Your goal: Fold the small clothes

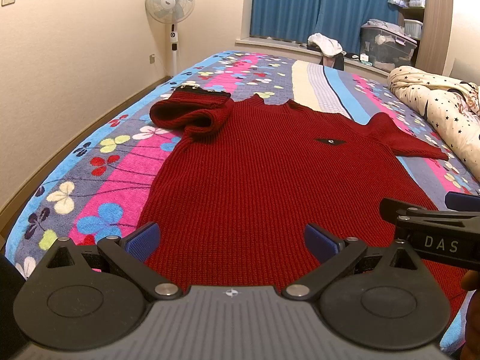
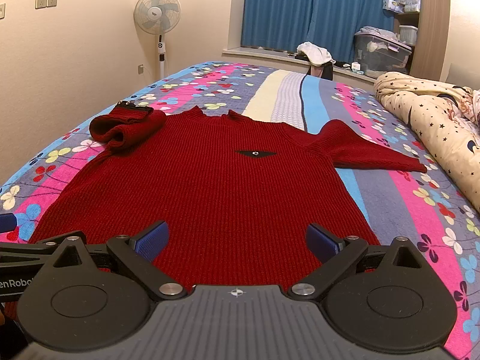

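Note:
A dark red knit sweater lies flat, front up, on the bed, collar away from me. Its left sleeve is bunched up near the shoulder; its right sleeve lies spread out. It also shows in the right wrist view, with a small black patch on the chest. My left gripper is open and empty above the hem's left part. My right gripper is open and empty above the hem's right part. The right gripper's side shows at the left wrist view's right edge.
The bed has a flowered striped blanket. A rolled star-print quilt lies along the right side. A standing fan is by the far wall. A window ledge with clothes and a storage box lies beyond the bed.

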`<state>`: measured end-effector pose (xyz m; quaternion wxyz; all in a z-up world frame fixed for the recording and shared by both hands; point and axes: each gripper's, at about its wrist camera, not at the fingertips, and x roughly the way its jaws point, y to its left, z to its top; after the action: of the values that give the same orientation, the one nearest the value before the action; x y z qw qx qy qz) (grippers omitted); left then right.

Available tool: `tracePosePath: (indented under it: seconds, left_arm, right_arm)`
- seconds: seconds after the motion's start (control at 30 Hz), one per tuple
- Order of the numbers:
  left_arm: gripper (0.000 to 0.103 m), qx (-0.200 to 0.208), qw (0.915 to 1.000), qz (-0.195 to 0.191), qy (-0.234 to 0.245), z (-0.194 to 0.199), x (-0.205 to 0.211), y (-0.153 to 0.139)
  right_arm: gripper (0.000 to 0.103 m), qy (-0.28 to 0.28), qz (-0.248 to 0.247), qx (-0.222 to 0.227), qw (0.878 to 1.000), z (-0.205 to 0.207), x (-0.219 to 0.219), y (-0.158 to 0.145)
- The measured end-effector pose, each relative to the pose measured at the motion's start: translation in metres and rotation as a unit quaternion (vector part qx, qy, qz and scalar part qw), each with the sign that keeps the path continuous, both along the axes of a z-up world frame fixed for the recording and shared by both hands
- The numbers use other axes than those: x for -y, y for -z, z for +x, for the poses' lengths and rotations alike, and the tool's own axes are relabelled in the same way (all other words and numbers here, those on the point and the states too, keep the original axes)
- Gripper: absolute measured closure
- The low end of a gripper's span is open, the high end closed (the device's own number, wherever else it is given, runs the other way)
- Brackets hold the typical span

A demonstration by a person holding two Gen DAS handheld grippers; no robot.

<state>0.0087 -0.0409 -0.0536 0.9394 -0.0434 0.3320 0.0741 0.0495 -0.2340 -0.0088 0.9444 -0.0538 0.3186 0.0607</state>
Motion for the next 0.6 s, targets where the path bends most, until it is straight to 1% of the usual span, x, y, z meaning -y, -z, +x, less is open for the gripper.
tracePosePath:
  seconds: [0.6]
  left_arm:
    - [0.001, -0.001, 1.0, 0.0, -0.001, 0.0007, -0.0024, -0.0007]
  right_arm:
    - [0.006, -0.001, -0.006, -0.003, 1.0, 0.0001, 0.0007, -0.0001]
